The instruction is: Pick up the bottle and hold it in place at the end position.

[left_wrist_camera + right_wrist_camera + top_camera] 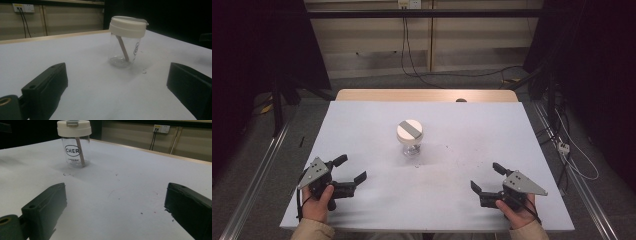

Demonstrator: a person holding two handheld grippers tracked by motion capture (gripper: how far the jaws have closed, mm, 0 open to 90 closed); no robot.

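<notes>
Cup [410,136] with white lid is standing upright mid-table [362,125], forward of and between both grippers, somewhat nearer the left gripper [351,173] than the right gripper [486,177]; both fingers are gaping, holding nothing.

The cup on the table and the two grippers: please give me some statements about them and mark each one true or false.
1. The clear cup stands upright on the white table cover. True.
2. The cup has no lid. False: a cream lid closes its top.
3. A straw leans inside the cup. True.
4. The left gripper is shut on the cup. False: its jaws are spread apart, and the cup stands farther up the table, untouched.
5. The right gripper is open and holds nothing. True.
6. The cup lies between the jaws of the right gripper. False: in the right gripper view it stands well beyond them, to the upper left.
</notes>
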